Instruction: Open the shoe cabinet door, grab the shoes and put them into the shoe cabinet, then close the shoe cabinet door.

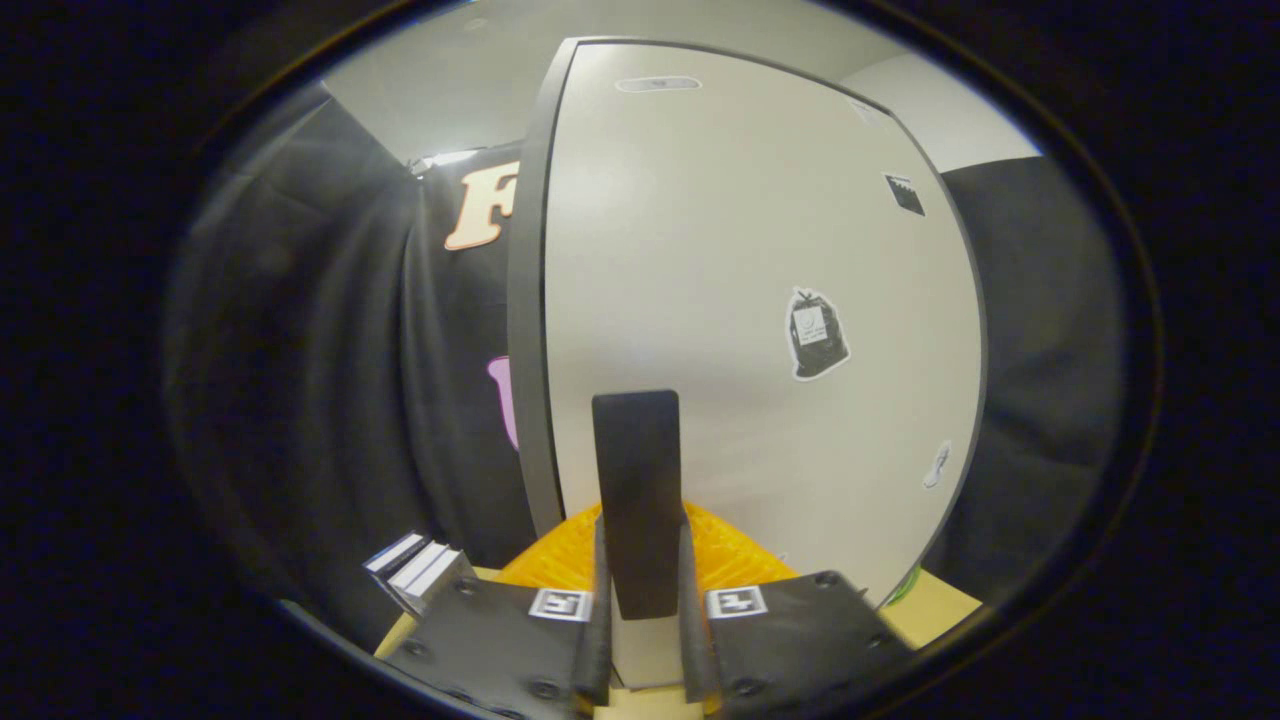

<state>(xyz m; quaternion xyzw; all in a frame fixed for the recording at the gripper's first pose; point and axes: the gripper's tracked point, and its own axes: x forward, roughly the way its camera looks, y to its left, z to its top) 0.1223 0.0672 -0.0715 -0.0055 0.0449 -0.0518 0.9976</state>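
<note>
Squarely ahead, door (760, 300); jaws on handle (637, 500).

Fisheye cam on gripper (640, 640), facing fwd along fingers, v. close to cabinet door (740, 300), level w/ its handle (637, 500)

A: What sort of place?

B: Staged recording booth, not a real home. Black cloth (330, 380) hangs as the wall on both sides, plain pale wall and ceiling above it.

A: Any household props?

B: One pale shoe cabinet door (740, 300) with a dark edge and a dark upright handle (637, 500), stickers (817, 335) stuck on it. It stands on a light wooden surface (940, 605). The gripper (645, 600) carries square printed marker tags (737, 601) — tracking kit, so a data-collection rig.
</note>
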